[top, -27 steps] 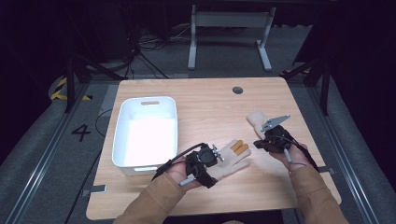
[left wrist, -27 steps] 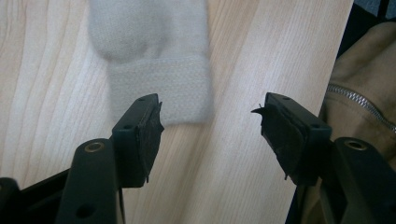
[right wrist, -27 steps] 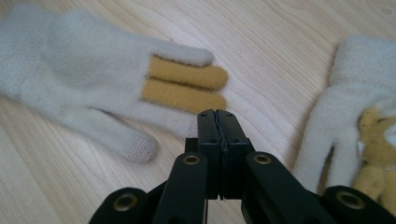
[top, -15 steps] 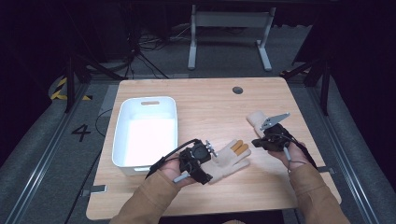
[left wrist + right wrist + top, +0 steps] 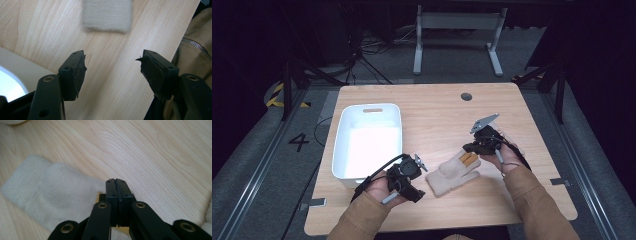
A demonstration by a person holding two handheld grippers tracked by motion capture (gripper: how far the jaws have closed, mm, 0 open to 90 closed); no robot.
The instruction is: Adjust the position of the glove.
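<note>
Now the left gripper [image 5: 404,176] has pulled back from the beige sock [image 5: 452,172], jaws apart and empty, while the right gripper [image 5: 476,148], jaws pressed together, clamps the sock's striped end, dragged rightward across the table [image 5: 432,110].

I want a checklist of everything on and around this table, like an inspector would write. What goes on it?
Surface: light wooden table with a small dark round spot near its far edge.
Job's things: cream sock lying flat on the table, with an orange-striped end under the right tongs; white bin at the left, nothing seen inside.
Clutter: nothing seen.
Grippers: left tongs open above bare wood, the sock's edge ahead of them; right tongs shut, at the sock's end, whether they pinch fabric I cannot tell.
Cables: a black cable loops from the left tongs.
Surroundings: grey floor marked 4, metal stand legs beyond the table.
</note>
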